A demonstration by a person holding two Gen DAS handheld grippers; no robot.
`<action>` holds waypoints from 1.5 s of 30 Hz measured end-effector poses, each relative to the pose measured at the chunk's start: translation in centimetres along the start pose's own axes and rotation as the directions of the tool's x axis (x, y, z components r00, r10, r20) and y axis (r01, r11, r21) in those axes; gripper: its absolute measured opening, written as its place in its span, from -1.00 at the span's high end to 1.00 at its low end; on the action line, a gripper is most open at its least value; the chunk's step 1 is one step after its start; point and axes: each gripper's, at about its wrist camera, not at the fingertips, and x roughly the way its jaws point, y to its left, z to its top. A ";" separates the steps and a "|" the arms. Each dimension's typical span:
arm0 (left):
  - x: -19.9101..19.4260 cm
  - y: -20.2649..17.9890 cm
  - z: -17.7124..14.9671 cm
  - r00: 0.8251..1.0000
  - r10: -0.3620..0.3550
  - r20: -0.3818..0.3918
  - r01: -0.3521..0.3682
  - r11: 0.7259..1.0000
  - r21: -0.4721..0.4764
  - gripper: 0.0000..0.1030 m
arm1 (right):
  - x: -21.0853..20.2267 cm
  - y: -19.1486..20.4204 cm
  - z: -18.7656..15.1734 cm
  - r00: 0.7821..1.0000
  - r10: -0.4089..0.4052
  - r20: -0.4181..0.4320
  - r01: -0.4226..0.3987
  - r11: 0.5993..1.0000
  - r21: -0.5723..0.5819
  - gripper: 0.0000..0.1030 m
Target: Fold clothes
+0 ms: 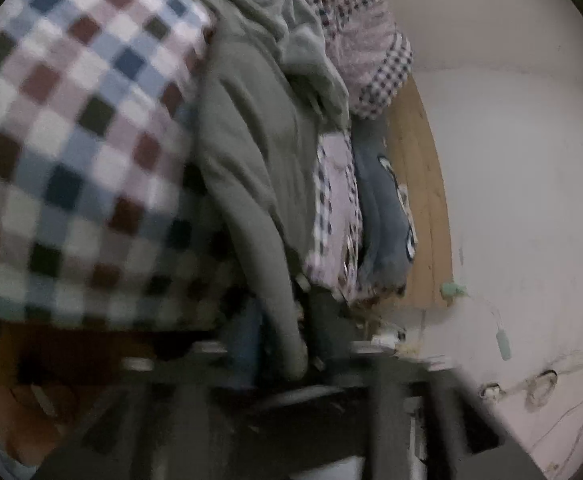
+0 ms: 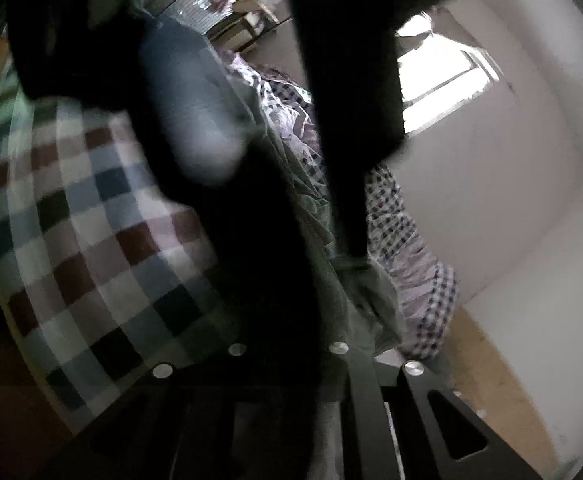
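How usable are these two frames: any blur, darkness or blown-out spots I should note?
Left wrist view: motion blur smears the checked blanket and the gripper; the grey-green garment is still readable, the white wall evenly lit. Right wrist view: very dark, black shapes up close cover the middle; the window is blown out; the blanket is blurred; fisheye bending at the edges.

A bed is covered by a checked blanket (image 1: 71,132). A grey-green garment (image 1: 259,152), a small-checked pink cloth (image 1: 375,52) and a blue garment (image 1: 383,208) are piled on it.
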 end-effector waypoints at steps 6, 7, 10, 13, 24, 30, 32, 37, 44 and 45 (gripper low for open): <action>0.1 0.6 5.6 0.997 -0.015 0.072 0.012 0.999 0.032 -0.57 | -0.4 -3.7 0.2 0.999 0.050 0.005 -0.050 0.985 0.165 0.85; 0.7 0.6 6.8 0.997 -0.014 0.072 0.011 0.999 0.038 -0.57 | -0.5 -4.5 0.3 0.999 0.052 0.009 -0.053 0.980 0.191 0.85; 2.8 0.8 9.8 0.997 -0.022 0.067 0.020 0.999 0.036 -0.57 | -0.7 -6.7 0.2 0.998 0.056 0.022 -0.059 0.965 0.254 0.85; 5.0 1.2 13.2 0.997 -0.039 0.069 0.037 0.999 0.021 -0.57 | -0.2 -8.5 0.3 0.998 0.060 0.033 -0.067 0.951 0.303 0.85; 10.0 2.0 19.2 0.997 -0.029 0.066 0.031 0.999 -0.028 0.19 | -1.2 -12.4 -0.7 0.995 0.085 0.059 -0.102 0.899 0.427 0.85; 9.7 1.1 19.2 0.993 -0.055 0.104 0.059 0.998 -0.034 0.60 | -0.8 -12.3 -0.9 0.991 0.118 0.068 -0.136 0.894 0.427 0.85; 9.2 0.2 19.2 0.992 -0.046 0.116 0.049 0.999 -0.020 0.65 | -1.2 -12.4 -1.0 0.989 0.130 0.069 -0.147 0.895 0.420 0.85; 6.1 -3.1 18.8 0.986 -0.043 0.161 0.040 0.999 0.021 0.70 | -3.0 -14.4 -0.5 0.982 0.157 0.106 -0.188 0.875 0.447 0.85; -5.0 -6.5 17.7 0.948 -0.036 0.315 0.023 0.999 0.044 0.71 | -5.1 -18.3 3.1 0.937 0.247 0.246 -0.338 0.817 0.466 0.85; -6.8 -6.6 17.5 0.940 -0.031 0.341 0.018 0.999 0.040 0.71 | -5.2 -18.7 4.1 0.924 0.264 0.276 -0.369 0.805 0.465 0.84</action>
